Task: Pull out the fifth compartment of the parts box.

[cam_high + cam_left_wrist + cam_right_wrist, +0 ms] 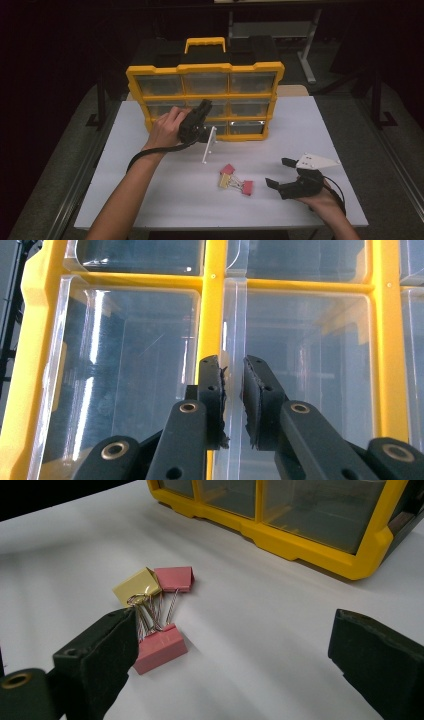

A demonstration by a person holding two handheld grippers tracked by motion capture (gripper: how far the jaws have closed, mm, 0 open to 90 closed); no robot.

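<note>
A yellow organizer [205, 70] with clear drawers stands upright at the back of the white table [310, 125]. My left gripper [204, 106] reaches into its middle row. In the left gripper view the jaws [232, 375] are pinched on the clear left edge of a drawer [300, 340], right beside a yellow divider [212, 315]. Three binder clips [235, 181], two pink and one yellow, lie bunched together at the front of the table. My right gripper [279, 172] rests just right of them, open with nothing between its fingers. In the right gripper view the clips [155, 615] lie by the left jaw of my right gripper [232, 640].
The organizer has a yellow carry handle [205, 44] on top and fills the back centre of the table. Bare table surface lies to its left and right. Beyond the table edges the floor is dark, with a metal frame [307, 55] at the back right.
</note>
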